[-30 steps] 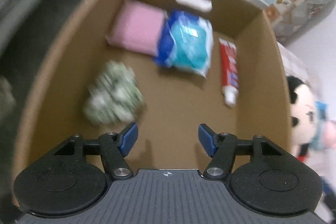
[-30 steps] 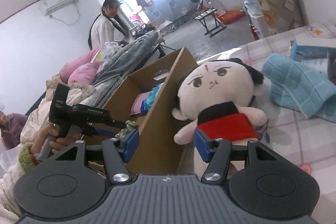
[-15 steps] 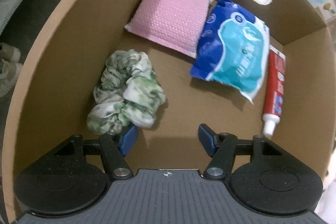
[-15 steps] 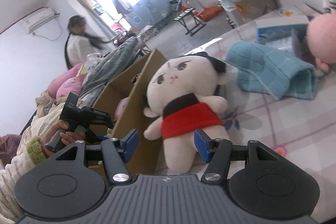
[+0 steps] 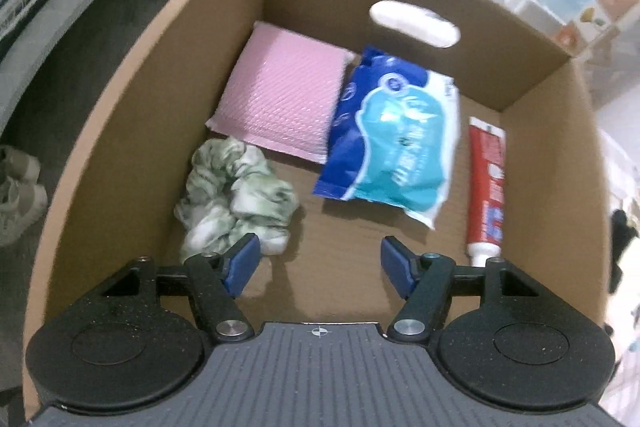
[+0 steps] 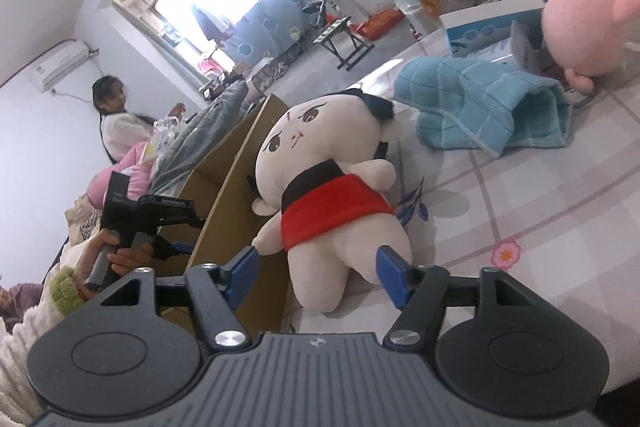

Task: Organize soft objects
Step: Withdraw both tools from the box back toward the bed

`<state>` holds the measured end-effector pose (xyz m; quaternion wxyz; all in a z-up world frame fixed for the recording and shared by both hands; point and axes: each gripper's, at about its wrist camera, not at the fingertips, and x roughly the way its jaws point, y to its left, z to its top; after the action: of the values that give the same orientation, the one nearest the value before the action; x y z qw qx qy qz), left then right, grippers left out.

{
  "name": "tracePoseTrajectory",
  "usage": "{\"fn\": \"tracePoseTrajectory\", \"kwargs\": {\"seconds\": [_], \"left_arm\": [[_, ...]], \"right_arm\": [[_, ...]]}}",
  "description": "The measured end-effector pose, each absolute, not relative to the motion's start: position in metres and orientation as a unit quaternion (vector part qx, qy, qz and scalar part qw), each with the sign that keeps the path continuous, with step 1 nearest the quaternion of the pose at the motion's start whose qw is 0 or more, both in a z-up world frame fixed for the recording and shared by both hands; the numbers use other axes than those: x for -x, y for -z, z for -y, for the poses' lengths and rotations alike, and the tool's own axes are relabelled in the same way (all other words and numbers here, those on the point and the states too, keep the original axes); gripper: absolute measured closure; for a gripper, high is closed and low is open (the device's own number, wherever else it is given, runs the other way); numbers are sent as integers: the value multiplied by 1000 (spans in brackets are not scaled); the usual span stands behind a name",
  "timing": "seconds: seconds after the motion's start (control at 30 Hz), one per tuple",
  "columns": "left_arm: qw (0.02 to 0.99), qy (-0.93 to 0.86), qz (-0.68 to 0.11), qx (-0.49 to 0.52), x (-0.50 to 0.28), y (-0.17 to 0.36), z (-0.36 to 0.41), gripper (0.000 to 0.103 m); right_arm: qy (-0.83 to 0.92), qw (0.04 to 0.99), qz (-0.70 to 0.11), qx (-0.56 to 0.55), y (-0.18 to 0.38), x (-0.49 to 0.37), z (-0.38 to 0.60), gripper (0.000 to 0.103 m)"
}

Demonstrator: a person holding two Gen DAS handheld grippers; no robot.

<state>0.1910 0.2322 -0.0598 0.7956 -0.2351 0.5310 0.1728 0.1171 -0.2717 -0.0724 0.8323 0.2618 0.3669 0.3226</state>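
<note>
Since the earlier frames, both grippers have shifted. The left gripper (image 5: 316,263) now hangs over the cardboard box (image 5: 120,99) with more of the far wall and its handle slot in sight than half a second ago; its fingers (image 5: 242,263) have just been opening and stand apart with nothing between them, the left pad just in front of the green-and-white scrunchie (image 5: 236,195). That scrunchie lies on the box floor near the left wall. Behind it lies the pink padded pack (image 5: 280,99), and beside that the blue-and-teal packet (image 5: 392,147). A red tube (image 5: 486,187) runs along the box's right wall.

The right gripper (image 6: 316,273) has rolled, so the room tilts more than before. Its fingers (image 6: 394,277) have just been widening and sit released on either side of the plush doll (image 6: 320,187), whose legs are between them without being pressed. The doll leans against the outside of the box. Beyond it lie a blue towel (image 6: 488,107) and a pink plush (image 6: 580,31).
</note>
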Motion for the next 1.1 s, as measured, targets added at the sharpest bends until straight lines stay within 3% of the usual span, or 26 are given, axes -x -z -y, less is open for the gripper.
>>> {"fn": "tracePoseTrajectory", "kwargs": {"seconds": [0.23, 0.47, 0.73, 1.1], "left_arm": [[824, -172, -495, 214, -168, 28, -216, 36], [864, -156, -440, 189, -134, -13, -187, 36], [907, -61, -394, 134, -97, -51, -100, 32], [930, 64, -350, 98, -108, -26, 18, 28]], "right_arm": [[-312, 840, -350, -271, 70, -107, 284, 39], [-300, 850, -334, -275, 68, -95, 297, 39], [-272, 863, -317, -283, 70, -92, 323, 39], [-229, 897, -298, -232, 58, -109, 353, 39]]}}
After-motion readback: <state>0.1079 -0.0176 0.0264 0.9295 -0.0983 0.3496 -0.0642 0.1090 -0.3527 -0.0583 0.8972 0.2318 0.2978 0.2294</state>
